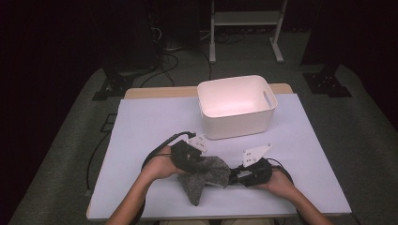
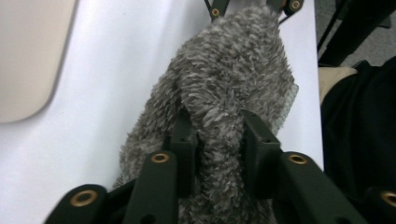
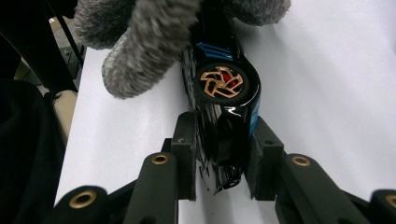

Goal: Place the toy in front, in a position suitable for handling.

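Your right gripper (image 3: 222, 154) pinches the tail of a black toy car (image 3: 224, 98), its long axis running straight ahead into the grey fuzzy sock (image 3: 140, 42). Beyond it, your left gripper (image 2: 219, 144) clamps a fold of that sock (image 2: 233, 74). Both sit well short of the white bin (image 1: 237, 105).

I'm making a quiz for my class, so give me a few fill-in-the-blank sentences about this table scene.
1. The right gripper is shut on a glossy black toy ____ with gold-spoked wheels.
2. The left gripper pinches a fuzzy ____ cloth.
3. Behind both grippers stands a white plastic ____ with handle slots.
4. The table's lavender sheet lies ____ the cloth.

Missing words: car; grey; bin; under
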A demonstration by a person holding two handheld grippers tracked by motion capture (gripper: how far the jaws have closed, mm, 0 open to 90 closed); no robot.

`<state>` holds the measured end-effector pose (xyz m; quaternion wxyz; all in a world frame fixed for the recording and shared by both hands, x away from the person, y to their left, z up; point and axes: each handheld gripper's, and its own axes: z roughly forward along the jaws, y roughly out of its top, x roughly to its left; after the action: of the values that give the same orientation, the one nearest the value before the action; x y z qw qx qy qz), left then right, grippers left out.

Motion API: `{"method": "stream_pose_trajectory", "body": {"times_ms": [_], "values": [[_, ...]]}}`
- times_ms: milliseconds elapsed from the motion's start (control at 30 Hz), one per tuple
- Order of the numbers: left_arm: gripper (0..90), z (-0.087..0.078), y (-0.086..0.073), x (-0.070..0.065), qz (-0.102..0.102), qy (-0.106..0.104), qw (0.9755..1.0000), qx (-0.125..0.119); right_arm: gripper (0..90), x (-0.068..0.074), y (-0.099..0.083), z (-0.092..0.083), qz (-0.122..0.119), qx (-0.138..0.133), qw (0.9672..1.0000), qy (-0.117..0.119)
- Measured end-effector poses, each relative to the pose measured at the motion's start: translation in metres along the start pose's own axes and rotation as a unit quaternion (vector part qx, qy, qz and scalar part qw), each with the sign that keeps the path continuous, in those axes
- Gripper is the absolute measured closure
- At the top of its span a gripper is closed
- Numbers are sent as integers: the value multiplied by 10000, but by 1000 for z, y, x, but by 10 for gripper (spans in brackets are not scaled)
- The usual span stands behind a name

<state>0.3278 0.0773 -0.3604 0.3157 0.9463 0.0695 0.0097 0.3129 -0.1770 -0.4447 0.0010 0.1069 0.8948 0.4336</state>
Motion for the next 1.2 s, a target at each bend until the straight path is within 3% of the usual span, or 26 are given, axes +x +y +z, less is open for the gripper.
{"method": "stream_pose_trajectory", "body": {"times_ms": [167, 433, 500, 600, 733, 833, 933, 1200], "values": [[526, -4, 7, -4, 24, 169, 9998, -136, 675, 0, 0, 0, 53, -18, 10000, 12], [525, -4, 22, -18, 403, 256, 9987, -198, 673, -1, 0, 1, 86, -21, 10000, 10], [574, -2, 23, -18, 485, 248, 9984, -180, 673, -1, 0, 1, 81, -22, 10000, 5], [643, 9, 21, -16, 526, 191, 9984, 79, 673, -1, 0, 1, 98, -31, 9999, 11], [677, 24, 19, -12, 456, 153, 9987, 154, 673, -1, 0, 1, 102, -37, 9999, 20], [812, 26, 18, -8, 337, 151, 9993, 78, 675, 0, 0, 1, 74, -31, 10000, 0], [826, 25, 21, -6, 260, 117, 9996, 8, 676, 0, 0, 1, 86, -48, 10000, 8], [815, 45, 40, -8, 451, -77, 9989, 88, 679, 2, 0, 4, 47, -72, 10000, -12]]}}
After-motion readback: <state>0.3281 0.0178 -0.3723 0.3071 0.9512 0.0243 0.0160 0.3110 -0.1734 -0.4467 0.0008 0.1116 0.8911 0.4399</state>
